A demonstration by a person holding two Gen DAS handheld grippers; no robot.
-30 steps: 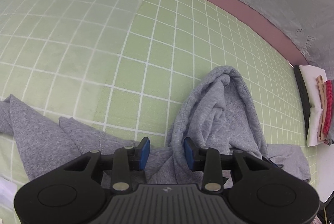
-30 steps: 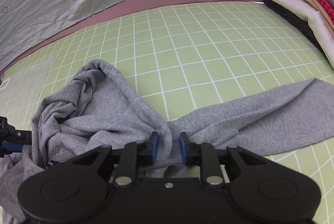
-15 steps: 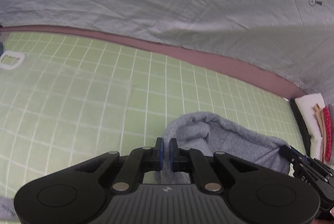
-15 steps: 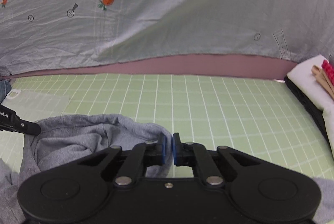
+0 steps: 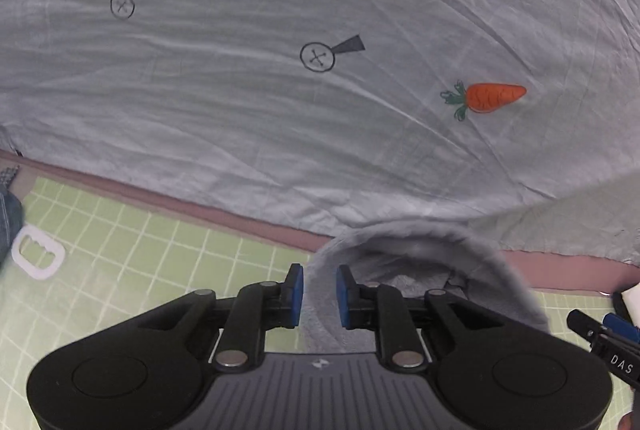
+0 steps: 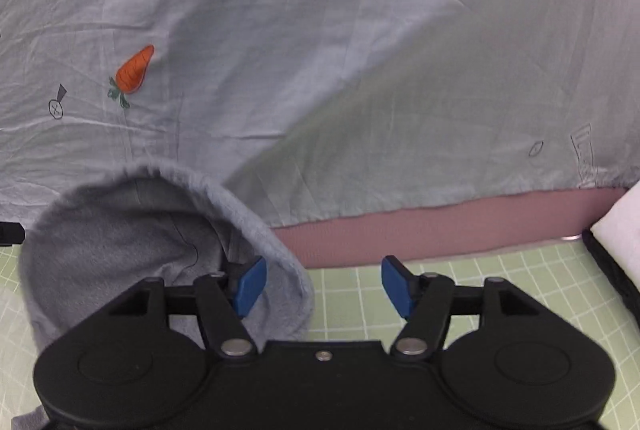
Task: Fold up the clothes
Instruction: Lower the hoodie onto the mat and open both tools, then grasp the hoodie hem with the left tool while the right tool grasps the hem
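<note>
1. Grey fleece fills the middle of both my views: the hoodie [image 5: 420, 270] is lifted off the green gridded counter [image 5: 140, 250], its fuzzy inner side facing me in an arch.
2. My left claw [image 5: 319, 292] has a band of that grey fabric running up between its blue pads [image 5: 296, 294]. The jaws are opening; there seems to be a sliver of gap on each side of the cloth, so I would call the gap narrow and the grip loosened.
3. My right claw [image 6: 322, 288] is spread wide and its jaws are opening too. Between its pads I see only the counter [image 6: 460, 270]; the hoodie's [image 6: 132, 230] rolled edge hangs around my left-hand pad [image 6: 250, 286] and just past it.
4. Whether that pad touches the fleece behind it I cannot tell.
5. At the right edge of the left view the tip of my other claw [image 5: 600, 330] shows, just beside the hoodie's far side.
6. Behind the counter hangs a pale grey sheet [image 5: 320, 129] printed with an orange carrot [image 5: 494, 97] and small circled crosses, above a dusty pink strip [image 6: 440, 226].
7. On the counter's left lies a white plastic frame [image 5: 38, 256], near a bit of denim [image 5: 10, 222] at the edge.
8. At the right view's edge a folded white cloth [image 6: 620, 226] lies on something black.
</note>
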